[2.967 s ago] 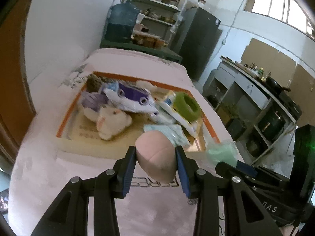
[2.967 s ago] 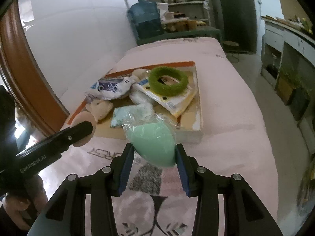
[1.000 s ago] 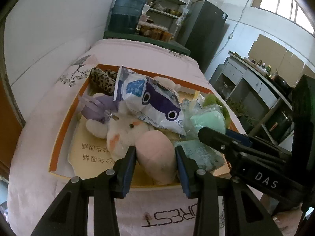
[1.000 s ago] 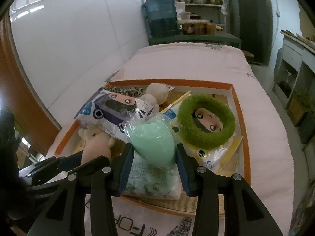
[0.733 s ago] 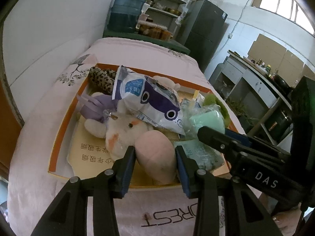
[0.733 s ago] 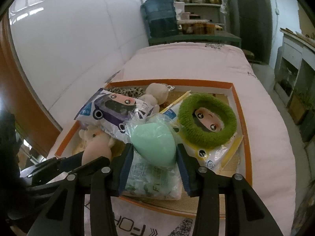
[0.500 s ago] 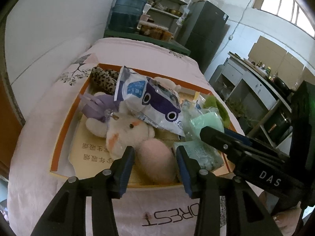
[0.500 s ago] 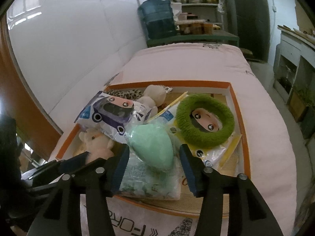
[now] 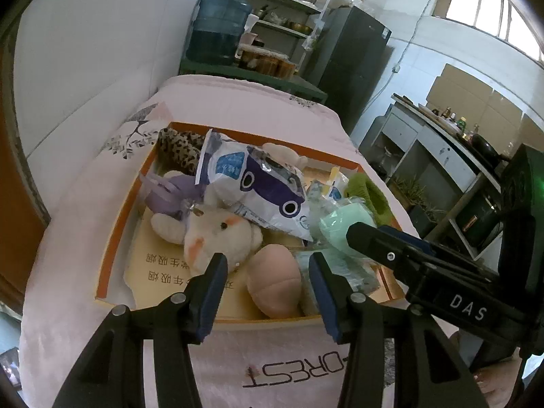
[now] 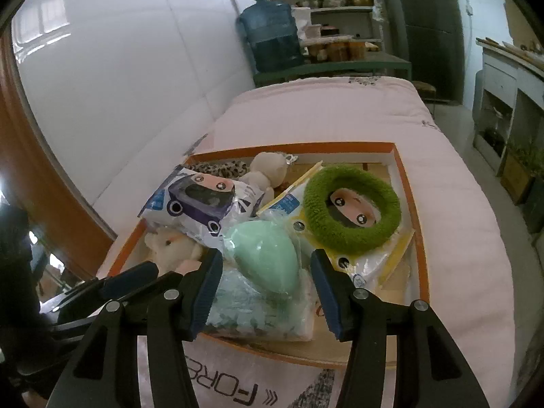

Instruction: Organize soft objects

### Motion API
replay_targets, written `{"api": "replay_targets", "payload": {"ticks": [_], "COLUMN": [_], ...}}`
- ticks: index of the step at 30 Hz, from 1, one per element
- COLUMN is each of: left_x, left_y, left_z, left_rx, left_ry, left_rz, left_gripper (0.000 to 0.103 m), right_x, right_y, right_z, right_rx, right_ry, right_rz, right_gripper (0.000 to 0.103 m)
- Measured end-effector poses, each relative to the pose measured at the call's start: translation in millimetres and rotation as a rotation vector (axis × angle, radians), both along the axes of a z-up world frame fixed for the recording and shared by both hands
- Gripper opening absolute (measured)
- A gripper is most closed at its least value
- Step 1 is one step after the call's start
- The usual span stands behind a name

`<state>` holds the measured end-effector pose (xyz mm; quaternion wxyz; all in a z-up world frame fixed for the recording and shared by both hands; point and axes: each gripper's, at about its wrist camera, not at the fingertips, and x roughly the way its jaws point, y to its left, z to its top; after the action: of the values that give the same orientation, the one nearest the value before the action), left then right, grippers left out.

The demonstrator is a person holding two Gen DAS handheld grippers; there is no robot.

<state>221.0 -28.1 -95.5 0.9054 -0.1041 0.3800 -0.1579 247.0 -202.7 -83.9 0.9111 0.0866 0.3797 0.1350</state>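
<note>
An orange-rimmed cardboard box (image 9: pixel 112 234) (image 10: pixel 416 234) on the pink bed holds soft things. In the left wrist view a pink egg-shaped sponge (image 9: pixel 273 280) lies in the box's near part, between the fingers of my left gripper (image 9: pixel 267 292); the jaws are opening and the pads stand clear of it. In the right wrist view a mint-green sponge in clear wrap (image 10: pixel 267 260) rests on a pale green packet (image 10: pixel 258 309). My right gripper (image 10: pixel 267 294) is open around it, with gaps on both sides.
Also in the box are a white plush rabbit (image 9: pixel 217 234), a purple-and-white bagged toy (image 9: pixel 258 183), a leopard-print piece (image 9: pixel 178 148) and a green fuzzy ring (image 10: pixel 350 210). Pink bedding (image 10: pixel 452 204) surrounds the box. A white wall (image 9: pixel 102 54) runs along the left.
Both grippers have let go: the pink sponge dropped into the box near the rabbit, and the green sponge settled on the packet. Both pairs of jaws widened. The hands hardly moved.
</note>
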Motion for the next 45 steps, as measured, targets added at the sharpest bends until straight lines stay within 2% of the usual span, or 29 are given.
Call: {"api": "replay_targets", "payload": {"ticks": [20,33,45], "left_x": [-20,-35,-64], "left_y": [4,8,9], "left_z": [18,27,38], "left_rx": [0.017,0.029,0.07], "left_ry": [-0.038,-0.035,-0.077], "left_rz": [0.017,0.026,0.047], "left_gripper": [0.05,0.05,0.05], "right_x": [-27,-61,-93], "right_y": [-6,-11,-9], "right_z": [20,28,34], "right_rx": [0.008,-0.015,-0.032], "right_ry": [-0.036,-0.05,-0.057], "right_rz": [-0.021,-0.051,-0.076], "right_gripper": [0.056,0.056,0.056]}}
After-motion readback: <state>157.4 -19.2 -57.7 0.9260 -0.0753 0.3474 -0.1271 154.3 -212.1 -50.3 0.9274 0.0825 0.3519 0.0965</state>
